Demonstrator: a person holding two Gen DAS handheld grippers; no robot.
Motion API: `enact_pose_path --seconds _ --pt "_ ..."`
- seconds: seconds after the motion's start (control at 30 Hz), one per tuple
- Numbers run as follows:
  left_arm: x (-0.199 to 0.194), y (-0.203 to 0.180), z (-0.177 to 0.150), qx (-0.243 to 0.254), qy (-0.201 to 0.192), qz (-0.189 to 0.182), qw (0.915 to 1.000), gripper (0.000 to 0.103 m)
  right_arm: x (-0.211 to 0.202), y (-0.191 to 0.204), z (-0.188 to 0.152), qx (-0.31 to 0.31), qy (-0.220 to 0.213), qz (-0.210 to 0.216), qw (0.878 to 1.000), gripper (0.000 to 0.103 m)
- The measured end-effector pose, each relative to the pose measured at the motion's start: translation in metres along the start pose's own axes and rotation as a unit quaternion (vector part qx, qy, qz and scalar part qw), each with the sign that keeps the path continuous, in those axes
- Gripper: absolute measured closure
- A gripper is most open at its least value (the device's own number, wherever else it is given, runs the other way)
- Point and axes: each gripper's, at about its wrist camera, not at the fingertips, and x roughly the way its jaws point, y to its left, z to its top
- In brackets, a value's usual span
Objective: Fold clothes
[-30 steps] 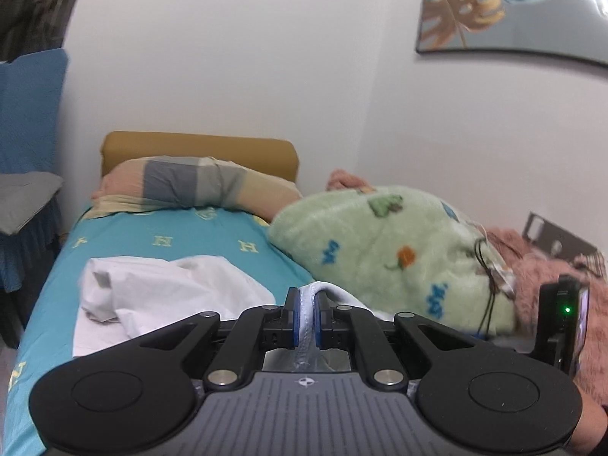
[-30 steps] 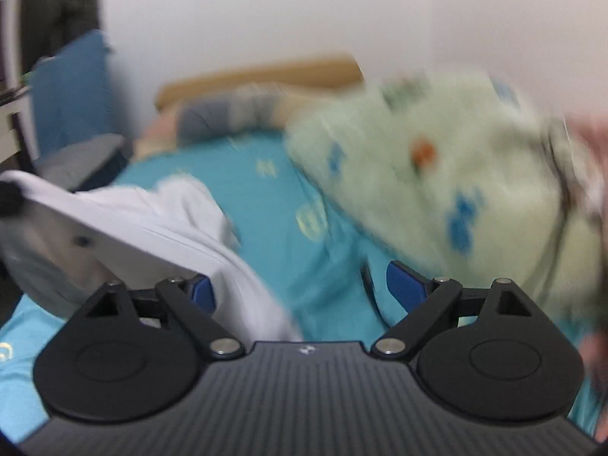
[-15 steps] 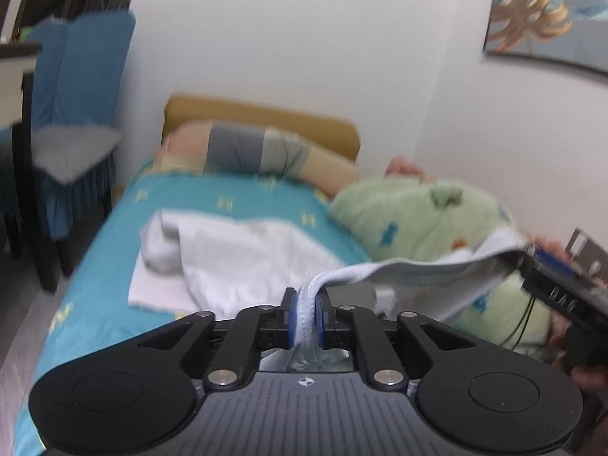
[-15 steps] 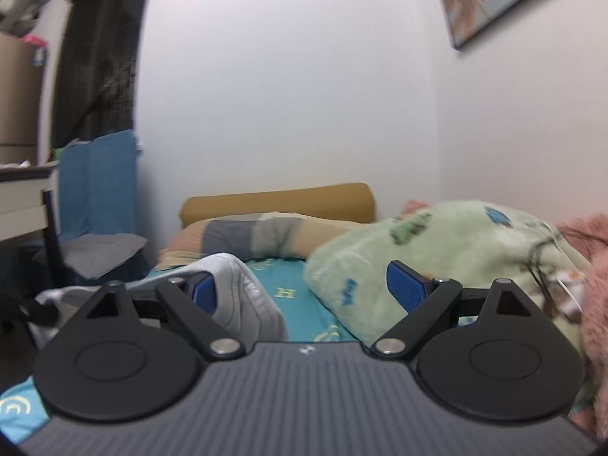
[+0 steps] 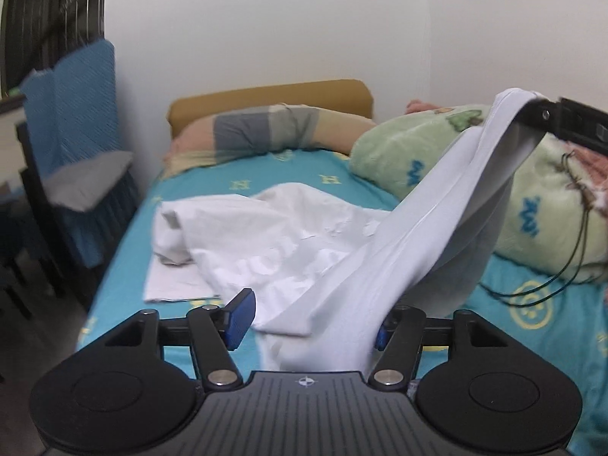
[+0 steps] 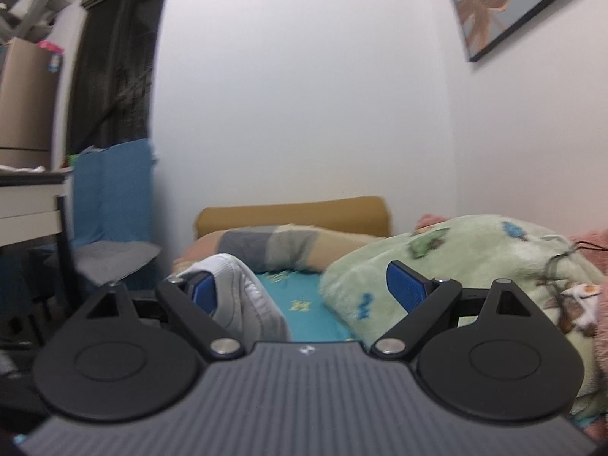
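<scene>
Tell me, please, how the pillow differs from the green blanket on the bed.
The pillow is banded in peach, grey and beige; the blanket is pale green with small cartoon figures. The pillow lies flat against the headboard; the blanket is heaped along the wall side. Both rest on the bed.

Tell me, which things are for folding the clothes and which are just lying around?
For the job: white garment, flat white cloth beneath it, left gripper, right gripper, teal bed as worktop.
Just lying about: green blanket, pillow, blue chair, black cord, wall picture.
</scene>
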Motion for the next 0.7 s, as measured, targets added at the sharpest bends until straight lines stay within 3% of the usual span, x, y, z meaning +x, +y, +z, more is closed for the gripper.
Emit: enact_pose_path --seconds 0.07,0.13,0.23,0.37,0.43,0.53,0.7 --pt "-0.004 0.001 -0.003 0.027 0.015 0.056 0.9979 0.026 0.009 -0.008 -0.003 0.01 0.015 -0.03 0.999 0.012" --pt "-0.008 0.008 -0.005 0.035 0.019 0.104 0.9938 0.025 0.019 -0.013 -0.008 0.018 0.041 -0.052 0.998 0.012" --pt "-0.015 0.034 0.001 -0.037 0.019 0.13 0.9906 0.022 0.035 -0.017 -0.023 0.022 0.113 -0.064 0.991 0.012" --pt "-0.029 0.068 0.012 -0.154 -0.015 0.119 0.9808 0.022 0.046 -0.025 -0.04 0.038 0.186 -0.07 0.979 0.012" --pt "-0.047 0.07 0.024 -0.152 -0.06 0.125 0.9785 0.022 0.038 -0.025 -0.034 0.037 0.173 -0.063 0.982 0.012" --pt "-0.091 0.066 0.055 -0.129 -0.146 0.144 0.9703 0.022 0.017 -0.017 0.01 0.022 0.111 -0.067 0.991 0.012" --pt "-0.19 0.073 0.127 -0.123 -0.276 0.156 0.9404 0.017 -0.029 -0.016 0.127 0.042 0.002 -0.043 0.998 0.012"
